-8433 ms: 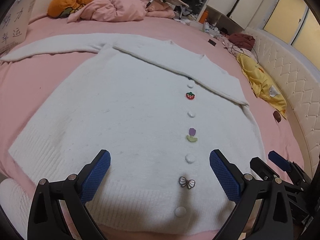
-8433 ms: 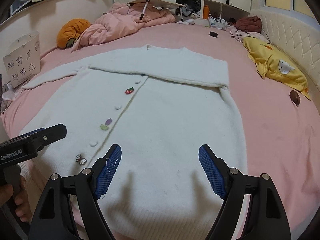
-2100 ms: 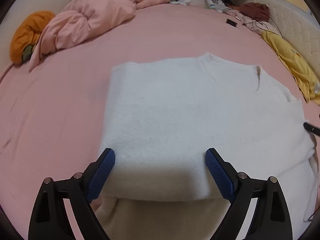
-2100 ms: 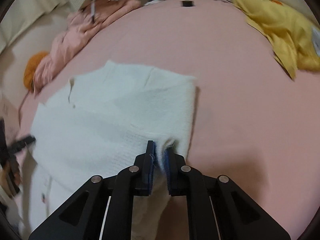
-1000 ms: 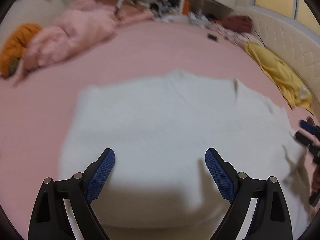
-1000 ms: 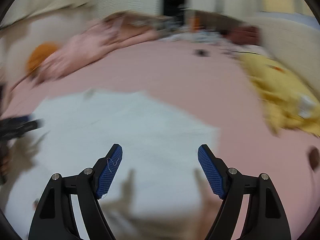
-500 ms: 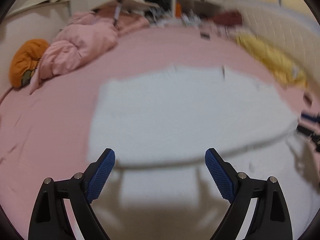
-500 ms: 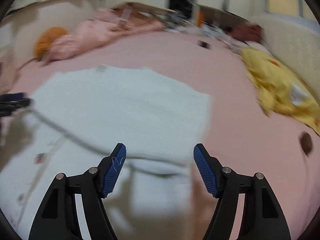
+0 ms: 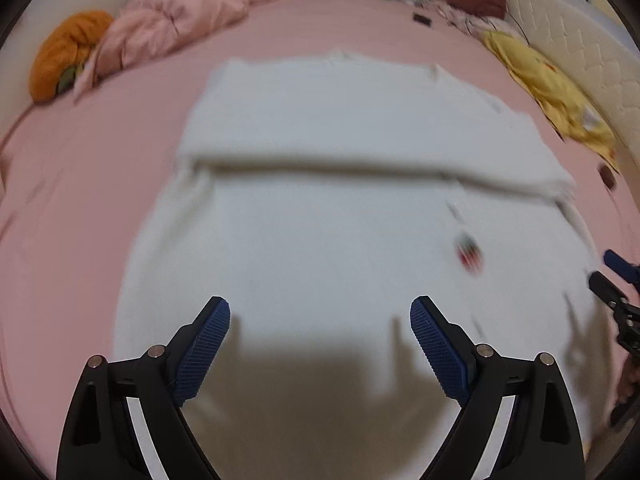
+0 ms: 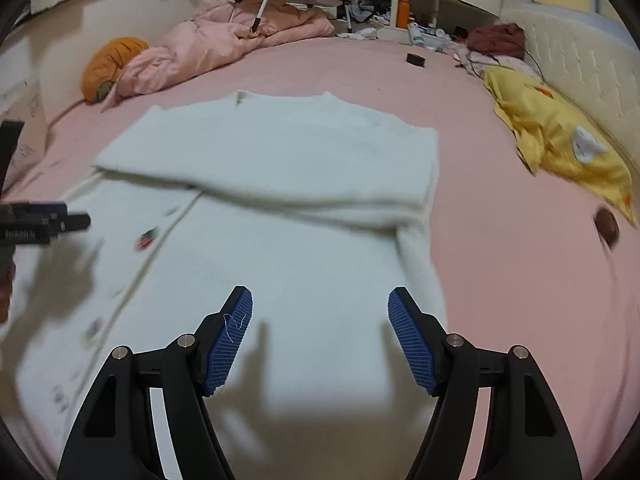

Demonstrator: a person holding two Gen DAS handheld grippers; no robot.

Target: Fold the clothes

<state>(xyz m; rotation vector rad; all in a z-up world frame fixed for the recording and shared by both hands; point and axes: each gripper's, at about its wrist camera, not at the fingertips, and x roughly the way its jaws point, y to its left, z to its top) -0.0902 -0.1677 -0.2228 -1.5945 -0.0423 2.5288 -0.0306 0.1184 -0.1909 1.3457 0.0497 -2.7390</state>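
A white knit cardigan [image 9: 328,216] lies flat on the pink bed, both sleeves folded across its chest as a band [image 9: 360,128]. Its button strip with a strawberry button [image 9: 469,254] runs down the right side. My left gripper [image 9: 320,322] is open and empty above the lower body of the cardigan. My right gripper [image 10: 320,314] is open and empty over the cardigan [image 10: 288,216] near its right edge. The right gripper also shows at the right edge of the left wrist view [image 9: 616,280], and the left gripper at the left edge of the right wrist view [image 10: 44,220].
A pink duvet [image 10: 224,40] and an orange cushion [image 10: 112,64] lie at the far left of the bed. A yellow garment [image 10: 560,140] and a small brown object [image 10: 606,222] lie at the right, by the padded headboard. A black item [image 10: 416,58] sits far back.
The right gripper let go of the sleeve it held two seconds ago and opened. Both grippers have pulled back toward the hem, so more of the cardigan's lower body shows.
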